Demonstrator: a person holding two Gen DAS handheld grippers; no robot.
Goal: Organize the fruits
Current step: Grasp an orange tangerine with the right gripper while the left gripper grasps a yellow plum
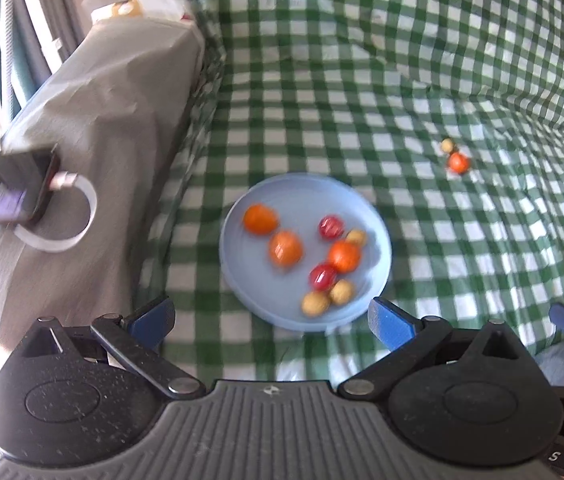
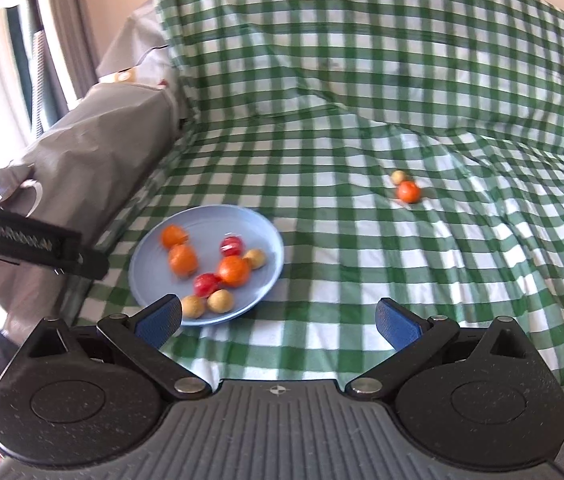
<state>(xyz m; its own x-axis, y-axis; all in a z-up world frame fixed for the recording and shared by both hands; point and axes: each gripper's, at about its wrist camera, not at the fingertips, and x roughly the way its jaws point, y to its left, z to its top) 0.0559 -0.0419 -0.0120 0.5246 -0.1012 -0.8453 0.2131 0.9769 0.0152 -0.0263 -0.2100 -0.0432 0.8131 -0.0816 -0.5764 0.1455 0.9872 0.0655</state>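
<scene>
Surface: a green-and-white checked cloth (image 2: 362, 240) is lying rumpled over the whole work area, rising into folds at the back.
Plate: a pale blue plate (image 1: 366, 208) is sitting flat on the cloth, holding eight pieces of fruit.
Plate contents: three orange fruits, among them one near the middle (image 1: 285, 248); two red fruits, one of them (image 1: 331, 227) toward the far side; three small tan fruits, two of them touching at the near rim (image 1: 315, 303).
Loose fruit: one orange fruit (image 2: 408, 192) and one small tan fruit (image 2: 398, 176) are resting on the cloth, touching each other, well apart from the plate, to its right.
Left gripper (image 1: 270, 322): hanging just short of the plate's near rim, blue fingers spread wide, nothing between them.
Right gripper (image 2: 278, 322): hanging over bare cloth right of the plate, fingers likewise spread and grasping nothing; its left finger (image 2: 158, 320) is overlapping the plate's near edge in view.
Left side: a grey covered block (image 1: 102, 120) is standing beside the cloth, with a phone (image 1: 6, 190) and a white cable on it.
Image quality: both views are showing motion blur.
</scene>
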